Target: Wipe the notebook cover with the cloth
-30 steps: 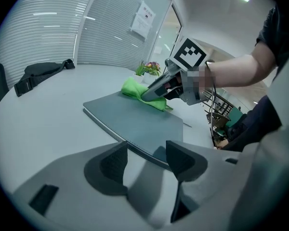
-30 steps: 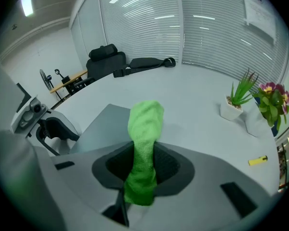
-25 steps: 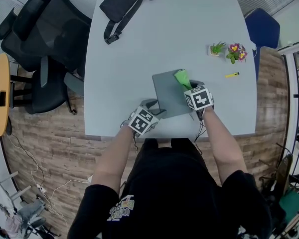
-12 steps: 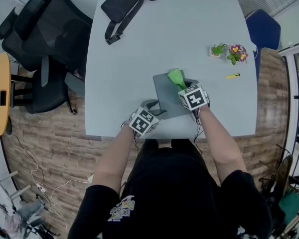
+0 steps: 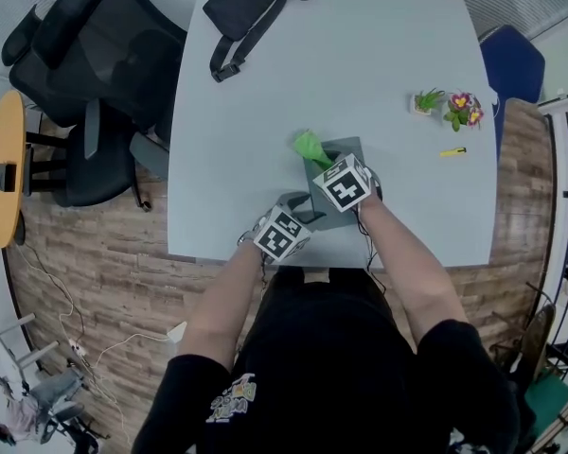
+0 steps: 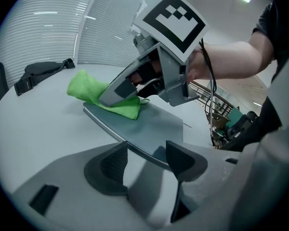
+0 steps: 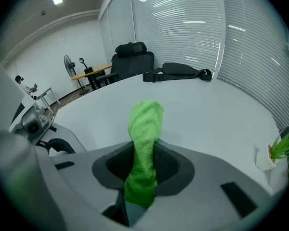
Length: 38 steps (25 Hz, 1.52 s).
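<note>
Table (image 5: 265, 93) under everything. Notebook (image 6: 149, 124) lies flat on it, near edge sitting between your left tongs (image 6: 145, 161), whose jaws stand apart and aren't clamped; looks like bracing. Green cloth (image 7: 143, 138) is pinched tight in your right tongs (image 7: 143, 171), loose end just past their tips at the notebook's far corner. Step: mid-wipe, I'd say. Next: drag the cloth across the cover toward the left tongs, pressed flat, with the notebook pinned.
</note>
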Available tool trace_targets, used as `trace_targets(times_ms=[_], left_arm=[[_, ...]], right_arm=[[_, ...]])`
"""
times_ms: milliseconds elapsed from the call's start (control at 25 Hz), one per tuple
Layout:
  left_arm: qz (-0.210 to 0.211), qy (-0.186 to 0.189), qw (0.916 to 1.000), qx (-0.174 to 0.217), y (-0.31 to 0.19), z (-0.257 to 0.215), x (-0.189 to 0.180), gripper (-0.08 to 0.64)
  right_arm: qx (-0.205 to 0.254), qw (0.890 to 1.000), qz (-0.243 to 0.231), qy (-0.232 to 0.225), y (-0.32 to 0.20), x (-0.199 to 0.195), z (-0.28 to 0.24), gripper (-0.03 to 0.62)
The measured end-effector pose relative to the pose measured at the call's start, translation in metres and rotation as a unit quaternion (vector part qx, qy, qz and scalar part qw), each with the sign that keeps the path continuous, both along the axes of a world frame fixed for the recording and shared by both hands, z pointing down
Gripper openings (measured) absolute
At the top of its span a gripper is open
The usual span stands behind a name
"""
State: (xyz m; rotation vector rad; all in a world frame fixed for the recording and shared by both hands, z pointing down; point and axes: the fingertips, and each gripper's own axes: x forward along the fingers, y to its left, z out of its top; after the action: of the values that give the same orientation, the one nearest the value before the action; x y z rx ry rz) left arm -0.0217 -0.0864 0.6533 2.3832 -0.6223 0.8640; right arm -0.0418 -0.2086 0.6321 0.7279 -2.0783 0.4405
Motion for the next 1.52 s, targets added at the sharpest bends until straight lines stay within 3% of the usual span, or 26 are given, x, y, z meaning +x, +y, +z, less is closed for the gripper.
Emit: trace_targets(times_ms=[360,800,1120,1520], left_arm=[[0.0,0.0,1.0,-0.002,0.002,0.006,-0.002,0.249],[0.0,0.0,1.0,-0.001,0.002,0.005,-0.002,0.249],[0.0,0.0,1.0,0.002,0.0,0.001,-0.002,0.249],[0.0,-0.001,1.0,0.003,-0.001,0.0,-0.002,0.249]], right_arm=[[-0.005,1.0,-0.017,0.01,-0.008,-0.02,0.01,0.112],[-0.016,0.998,0.059,0.006,-0.026,0.028,0.013,0.112],[-0.026,0.99,0.14,-0.01,-0.041,0.078,0.014,0.112],[-0.029,0.98,0.194,-0.016,-0.044,0.11,0.011,0.112]])
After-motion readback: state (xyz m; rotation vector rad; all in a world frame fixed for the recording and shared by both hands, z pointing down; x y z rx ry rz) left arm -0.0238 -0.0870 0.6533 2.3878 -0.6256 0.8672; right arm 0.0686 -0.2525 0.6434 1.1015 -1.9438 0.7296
